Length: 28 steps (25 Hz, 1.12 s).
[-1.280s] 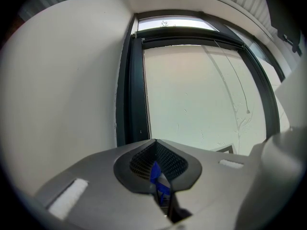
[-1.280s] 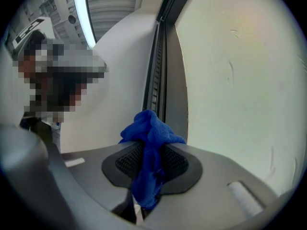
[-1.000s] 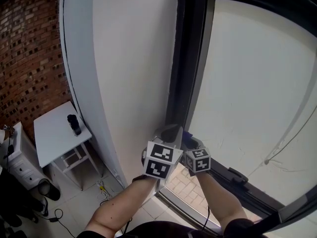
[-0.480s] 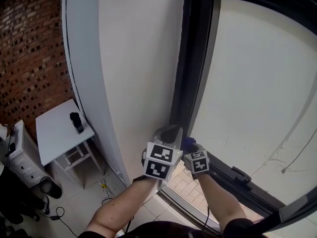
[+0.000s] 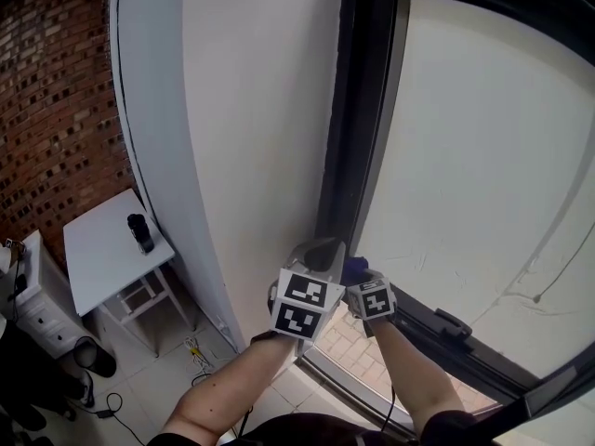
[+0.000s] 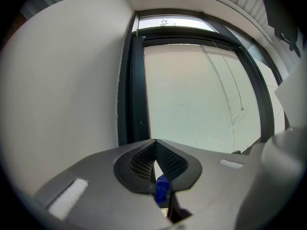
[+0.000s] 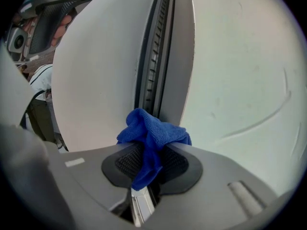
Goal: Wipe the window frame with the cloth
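Note:
The dark window frame point(image 5: 358, 110) runs upright between the white wall and the pale glass. It also shows in the left gripper view as the frame point(image 6: 132, 90) and in the right gripper view as the frame point(image 7: 153, 47). My right gripper point(image 7: 151, 150) is shut on a bunched blue cloth point(image 7: 151, 131), which sits against the lower frame. From the head view the cloth point(image 5: 351, 268) peeks out above the right gripper point(image 5: 358, 277). My left gripper point(image 5: 316, 249) is close beside it on the left. Its jaws point(image 6: 154, 145) are shut tip to tip, and a small blue bit shows low in their gap.
The white wall point(image 5: 251, 110) is on the left of the frame and the glass pane point(image 5: 483, 156) on the right. A window handle point(image 5: 451, 326) sits on the lower sash. Below left stands a small white table point(image 5: 98, 258) with a dark bottle point(image 5: 139, 233), beside a brick wall point(image 5: 56, 91).
Both grippers stay at the foot of the frame with the cloth held. Only the head view has swayed slightly.

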### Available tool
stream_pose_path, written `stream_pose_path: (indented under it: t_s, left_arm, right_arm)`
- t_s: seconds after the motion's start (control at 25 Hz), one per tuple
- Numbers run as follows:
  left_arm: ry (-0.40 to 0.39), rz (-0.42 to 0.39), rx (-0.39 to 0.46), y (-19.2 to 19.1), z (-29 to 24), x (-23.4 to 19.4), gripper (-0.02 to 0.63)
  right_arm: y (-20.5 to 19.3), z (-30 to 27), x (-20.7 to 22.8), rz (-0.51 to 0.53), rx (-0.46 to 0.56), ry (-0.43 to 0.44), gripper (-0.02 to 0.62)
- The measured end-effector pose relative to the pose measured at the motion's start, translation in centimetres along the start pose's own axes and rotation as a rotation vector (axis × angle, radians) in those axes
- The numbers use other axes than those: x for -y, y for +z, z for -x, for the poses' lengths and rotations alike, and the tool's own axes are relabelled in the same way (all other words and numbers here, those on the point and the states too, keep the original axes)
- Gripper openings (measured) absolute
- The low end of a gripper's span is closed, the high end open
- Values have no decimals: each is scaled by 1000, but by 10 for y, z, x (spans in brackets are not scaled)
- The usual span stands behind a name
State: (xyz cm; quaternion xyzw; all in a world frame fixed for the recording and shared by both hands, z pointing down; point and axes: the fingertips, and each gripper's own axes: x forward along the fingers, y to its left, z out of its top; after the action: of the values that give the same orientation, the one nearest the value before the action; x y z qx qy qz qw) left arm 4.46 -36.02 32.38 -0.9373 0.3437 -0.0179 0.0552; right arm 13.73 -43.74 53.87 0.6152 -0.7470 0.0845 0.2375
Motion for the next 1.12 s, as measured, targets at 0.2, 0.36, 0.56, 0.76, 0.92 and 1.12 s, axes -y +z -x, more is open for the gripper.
stream_pose_path:
  t_s: [0.2, 0.36, 0.56, 0.76, 0.92, 1.12]
  left_arm:
    - [-14, 45, 15, -2, -4, 2, -6]
    - [-41, 61, 27, -4, -7, 7, -7]
    - [-91, 81, 21, -13, -16, 21, -6]
    - [-149, 97, 21, -19, -21, 41, -6]
    - [-182, 102, 28, -21, -25, 53, -7]
    - [-251, 97, 34, -22, -32, 77, -7]
  right_arm:
    - [-12, 16, 16, -4, -53, -40, 104]
    - [-22, 35, 25, -18, -64, -86, 104]
    - [-32, 62, 41, -59, -73, -126, 104]
    - [-55, 93, 58, -125, -82, -182, 104]
    - [-70, 116, 72, -161, -76, -228, 104]
    - [-93, 151, 91, -235, -73, -306, 104]
